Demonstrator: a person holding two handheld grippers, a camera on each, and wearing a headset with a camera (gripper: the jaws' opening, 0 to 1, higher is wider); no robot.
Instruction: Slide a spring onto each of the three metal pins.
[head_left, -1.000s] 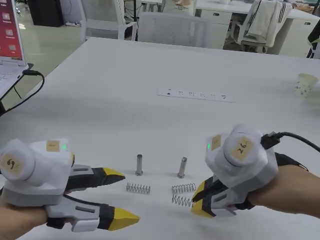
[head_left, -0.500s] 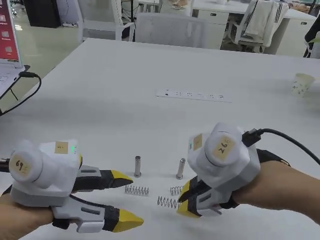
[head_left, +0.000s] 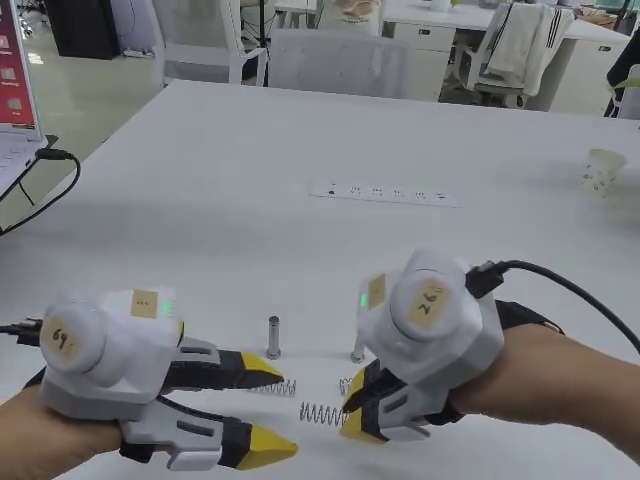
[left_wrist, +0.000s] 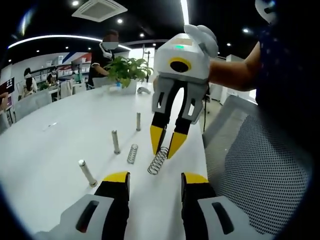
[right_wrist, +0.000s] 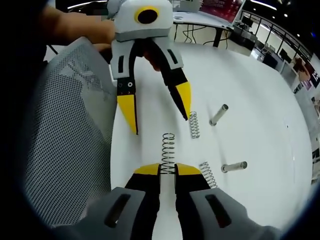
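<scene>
Two upright metal pins (head_left: 273, 336) (head_left: 357, 351) stand on the white table; the left gripper view shows three pins (left_wrist: 87, 172) (left_wrist: 115, 141) (left_wrist: 138, 121). My right gripper (head_left: 350, 412) (right_wrist: 168, 170) is shut on one end of a spring (head_left: 320, 412) (right_wrist: 168, 149), which sticks out toward my left gripper. My left gripper (head_left: 272, 408) (left_wrist: 156, 178) is open, its yellow tips just left of that spring (left_wrist: 158, 160). A second spring (head_left: 276, 387) (left_wrist: 132, 153) (right_wrist: 194, 124) lies in front of the pins. A third spring (right_wrist: 207, 174) lies beside my right gripper.
A white power strip (head_left: 385, 192) lies mid-table and a paper cup (head_left: 602, 170) stands at the far right. A laptop and its black cable (head_left: 45, 175) are at the left edge. Chairs and desks stand beyond the far edge.
My right gripper has carried the spring leftward, away from the pins and toward my left gripper. My left gripper has edged to the right, so the two sets of tips are now close.
</scene>
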